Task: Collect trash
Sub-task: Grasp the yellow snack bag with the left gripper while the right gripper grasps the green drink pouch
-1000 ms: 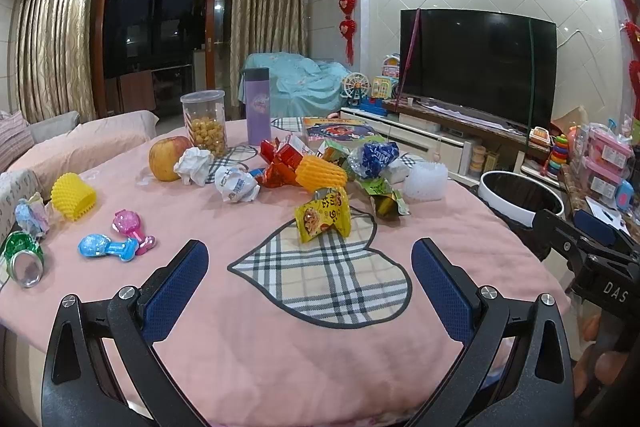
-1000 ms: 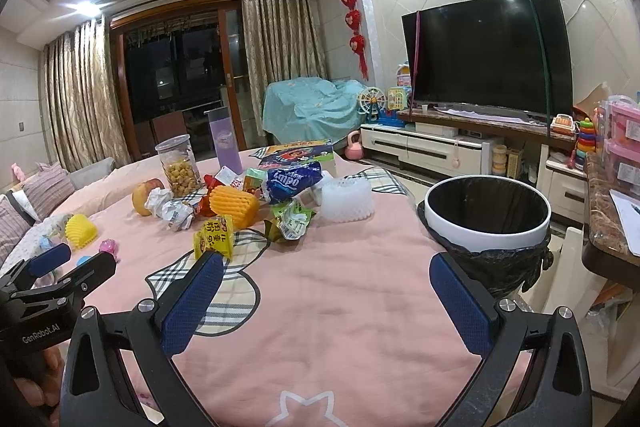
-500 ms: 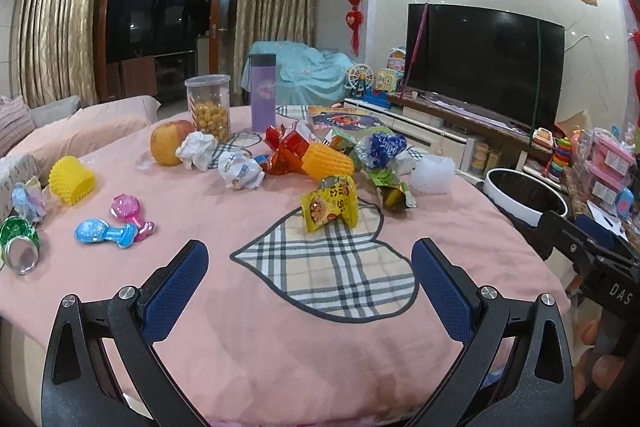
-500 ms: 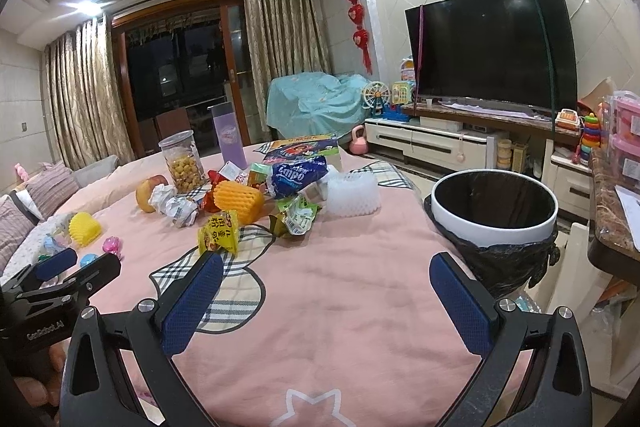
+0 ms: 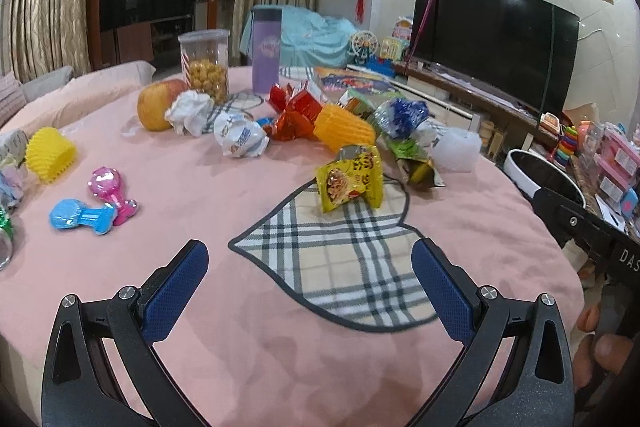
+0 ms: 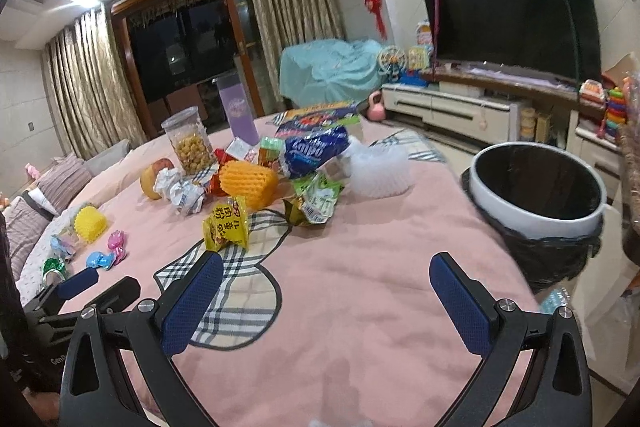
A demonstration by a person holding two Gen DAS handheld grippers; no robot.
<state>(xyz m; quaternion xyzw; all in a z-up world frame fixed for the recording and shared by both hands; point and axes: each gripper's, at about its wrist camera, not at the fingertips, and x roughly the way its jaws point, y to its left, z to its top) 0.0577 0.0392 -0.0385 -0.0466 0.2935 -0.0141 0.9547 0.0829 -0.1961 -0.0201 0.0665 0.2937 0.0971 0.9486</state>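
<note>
- Pink cloth covers the tabletop (image 5: 200, 187), and along its left edge we count toys, not trash: one yellow mesh cup (image 5: 51, 154) and two plastic rattles, one pink (image 5: 110, 187), one blue (image 5: 80, 218).
- Further in, toward the far edge, we count one apple (image 5: 154, 105), one snack jar (image 5: 205, 67) and one purple bottle (image 5: 266, 55); we judge these stay.
- Around the middle lies the trash: two crumpled papers (image 5: 190, 111), one red wrapper (image 5: 294, 113), one orange foam sleeve (image 5: 344, 127), one yellow noodle packet (image 5: 352, 183), one green wrapper (image 6: 316, 201), one blue bag (image 6: 314, 151), one white foam net (image 6: 380, 173).
- Both cameras have drawn closer to the pile than a second ago, so we judge the first pick-up is starting; the yellow packet is nearest.
- Our left gripper (image 5: 310, 269) and right gripper (image 6: 326, 279) hover with jaws spread wide, holding nothing.
- Just off the right edge stands one lined bin (image 6: 536, 219), seemingly with nothing in it.
</note>
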